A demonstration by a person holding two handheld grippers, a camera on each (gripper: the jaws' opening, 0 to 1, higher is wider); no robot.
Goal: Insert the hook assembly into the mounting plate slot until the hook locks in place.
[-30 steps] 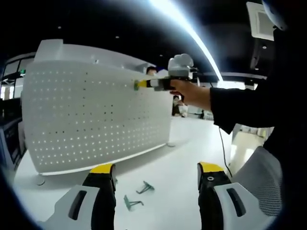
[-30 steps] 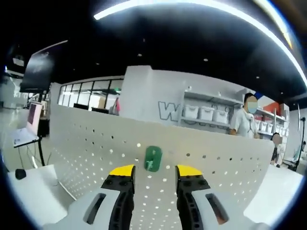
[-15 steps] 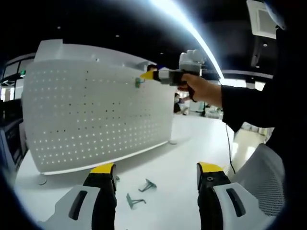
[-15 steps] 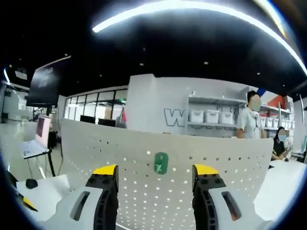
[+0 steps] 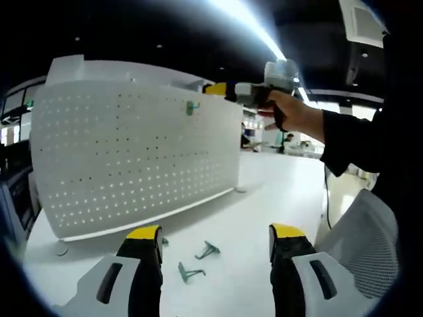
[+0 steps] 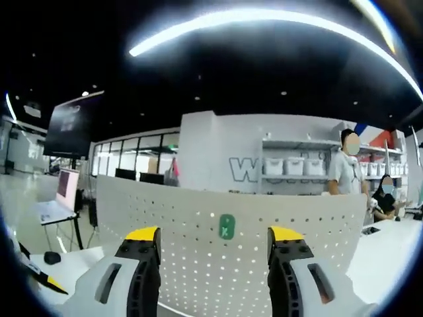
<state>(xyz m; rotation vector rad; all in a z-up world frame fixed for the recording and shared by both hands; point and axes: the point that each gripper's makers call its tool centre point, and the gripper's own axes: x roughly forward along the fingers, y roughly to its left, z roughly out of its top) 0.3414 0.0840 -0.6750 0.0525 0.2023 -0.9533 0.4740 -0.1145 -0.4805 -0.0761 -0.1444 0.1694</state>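
A white pegboard plate (image 5: 132, 152) stands upright on the white table (image 5: 264, 198). A small green hook (image 5: 192, 107) sits in the holes near its top right. In the right gripper view the same hook (image 6: 227, 226) hangs on the board (image 6: 192, 244), a short way beyond my right gripper (image 6: 213, 234), which is open and holds nothing. In the left gripper view that right gripper (image 5: 217, 88) is held by a hand, just right of the hook and apart from it. My left gripper (image 5: 215, 232) is open, low over the table.
Two loose green hooks (image 5: 207, 250) (image 5: 188, 271) lie on the table ahead of the left gripper. A mesh chair (image 5: 370, 244) stands at the right. Behind the board are a person (image 6: 344, 172), shelves with bins (image 6: 294, 165), a dark screen (image 6: 69, 125) and a laptop (image 6: 65, 191).
The right gripper opened from close around the hook and drew back; the hook stays on the board. The left gripper has barely moved.
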